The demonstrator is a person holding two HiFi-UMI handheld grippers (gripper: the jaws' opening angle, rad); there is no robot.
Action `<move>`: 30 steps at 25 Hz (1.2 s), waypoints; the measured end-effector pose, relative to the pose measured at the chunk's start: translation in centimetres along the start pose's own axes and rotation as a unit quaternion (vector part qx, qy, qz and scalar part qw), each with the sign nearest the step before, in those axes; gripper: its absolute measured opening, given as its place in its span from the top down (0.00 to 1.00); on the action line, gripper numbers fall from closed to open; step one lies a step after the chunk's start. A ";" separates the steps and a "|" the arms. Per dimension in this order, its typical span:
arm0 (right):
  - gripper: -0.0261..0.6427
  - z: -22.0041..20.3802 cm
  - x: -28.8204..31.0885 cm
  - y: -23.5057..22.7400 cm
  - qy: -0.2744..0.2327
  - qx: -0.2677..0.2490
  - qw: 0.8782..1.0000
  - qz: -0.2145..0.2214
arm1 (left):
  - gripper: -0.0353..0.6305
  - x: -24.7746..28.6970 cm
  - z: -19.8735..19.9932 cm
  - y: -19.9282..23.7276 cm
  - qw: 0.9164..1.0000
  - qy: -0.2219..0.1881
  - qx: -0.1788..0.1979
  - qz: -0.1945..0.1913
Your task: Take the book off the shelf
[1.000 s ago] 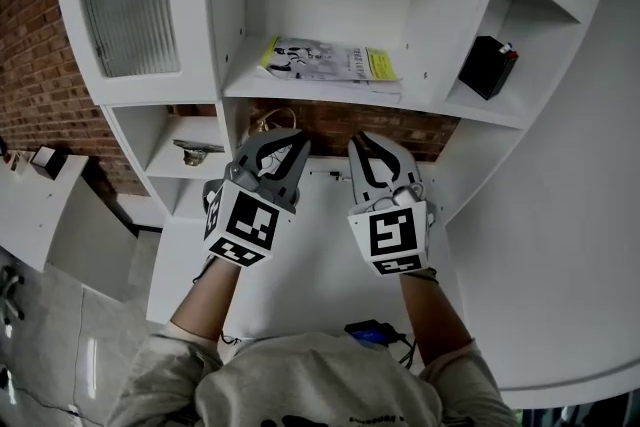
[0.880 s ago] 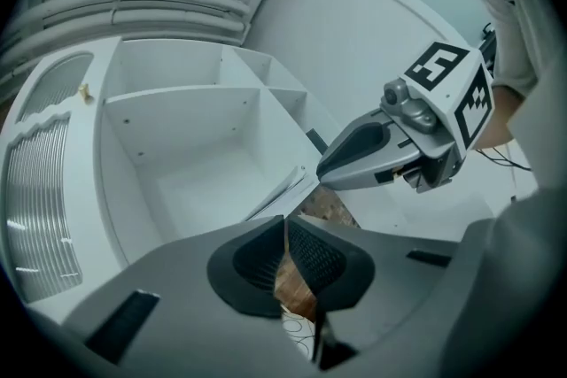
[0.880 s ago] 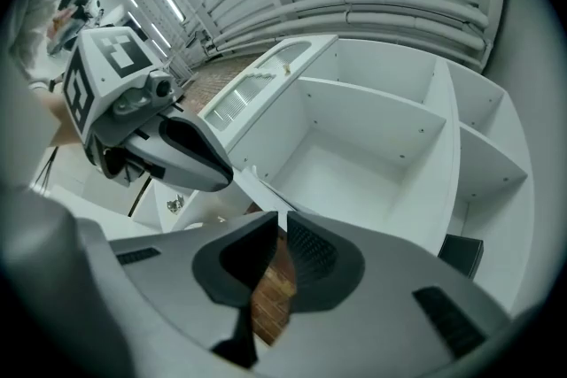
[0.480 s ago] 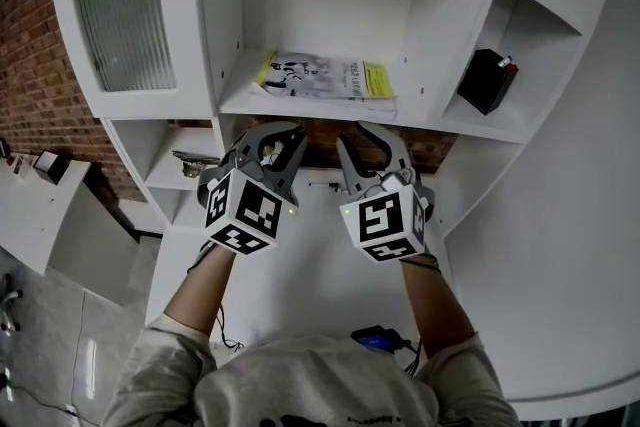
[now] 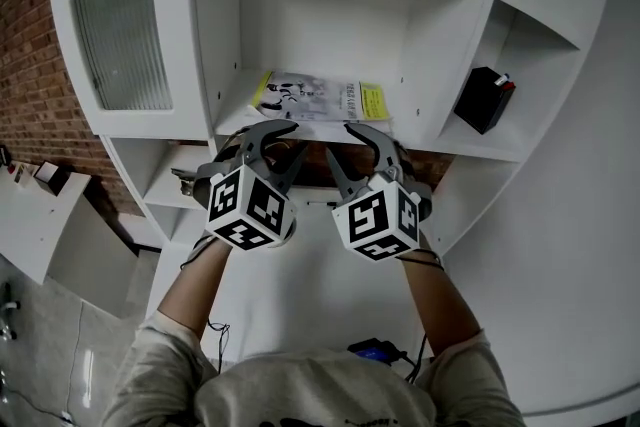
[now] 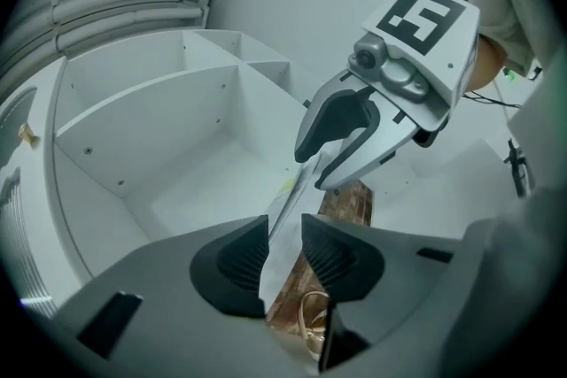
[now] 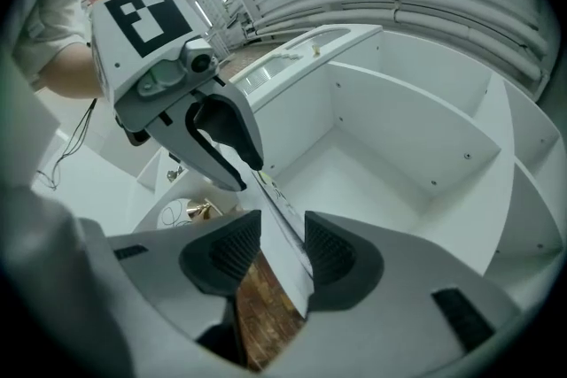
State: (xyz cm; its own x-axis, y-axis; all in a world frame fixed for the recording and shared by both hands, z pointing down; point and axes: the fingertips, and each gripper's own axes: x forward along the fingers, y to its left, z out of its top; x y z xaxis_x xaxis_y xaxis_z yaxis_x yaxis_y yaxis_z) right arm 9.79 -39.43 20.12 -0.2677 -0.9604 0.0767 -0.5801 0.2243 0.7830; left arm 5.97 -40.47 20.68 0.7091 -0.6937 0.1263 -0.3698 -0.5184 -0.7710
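The book point(image 5: 318, 99), thin with a white and yellow cover, lies flat at the front of the middle shelf point(image 5: 420, 130). My left gripper point(image 5: 286, 143) and right gripper point(image 5: 344, 155) are side by side just below and in front of it. Both pairs of jaws are opening. In the left gripper view, the thin white edge of the shelf and book point(image 6: 282, 230) runs between the pads of the left gripper point(image 6: 283, 257) without being pressed. The right gripper point(image 7: 282, 248) likewise straddles that edge point(image 7: 285, 230), and the pads stand clear of it.
A black box point(image 5: 485, 98) leans in the right-hand compartment. A ribbed glass door point(image 5: 117, 25) closes the cabinet at upper left, with a brick wall point(image 5: 25, 75) beside it. A small metal object point(image 5: 184, 178) sits on a lower left shelf. A white tabletop point(image 5: 300, 285) lies below.
Both grippers have risen from over the tabletop to the front edge of the book's shelf. Their jaws, shut a second ago, now stand apart.
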 end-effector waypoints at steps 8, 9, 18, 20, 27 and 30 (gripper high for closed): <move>0.69 -1.1 2.4 -0.4 0.032 -0.052 0.997 0.042 | 0.72 2.5 -0.7 0.9 0.999 0.030 0.045 -0.007; 0.67 -1.4 2.7 -0.3 0.039 -0.060 0.996 0.053 | 0.70 2.8 -0.8 0.8 0.998 0.036 0.052 -0.012; 0.60 -3.0 4.8 0.9 0.098 -0.138 0.979 0.118 | 0.63 4.5 -1.6 0.2 0.989 0.077 0.115 -0.060; 0.59 -3.2 5.0 1.0 0.114 -0.155 0.973 0.127 | 0.63 4.6 -1.6 0.2 0.986 0.086 0.124 -0.075; 0.59 -4.4 5.5 0.9 0.159 -0.182 0.956 0.164 | 0.62 4.7 -2.2 -0.3 0.974 0.121 0.150 -0.121; 0.59 -4.8 6.2 1.0 0.168 -0.182 0.952 0.179 | 0.62 4.6 -2.6 -0.8 0.973 0.124 0.147 -0.129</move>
State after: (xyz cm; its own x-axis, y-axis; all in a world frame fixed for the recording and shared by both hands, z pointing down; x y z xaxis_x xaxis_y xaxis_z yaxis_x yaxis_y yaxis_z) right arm 11.24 -45.92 24.36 -0.1011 -0.8451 0.5250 -0.1762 0.5346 0.8265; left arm 8.00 -44.54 23.52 0.5750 -0.6778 0.4583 0.0142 -0.5518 -0.8338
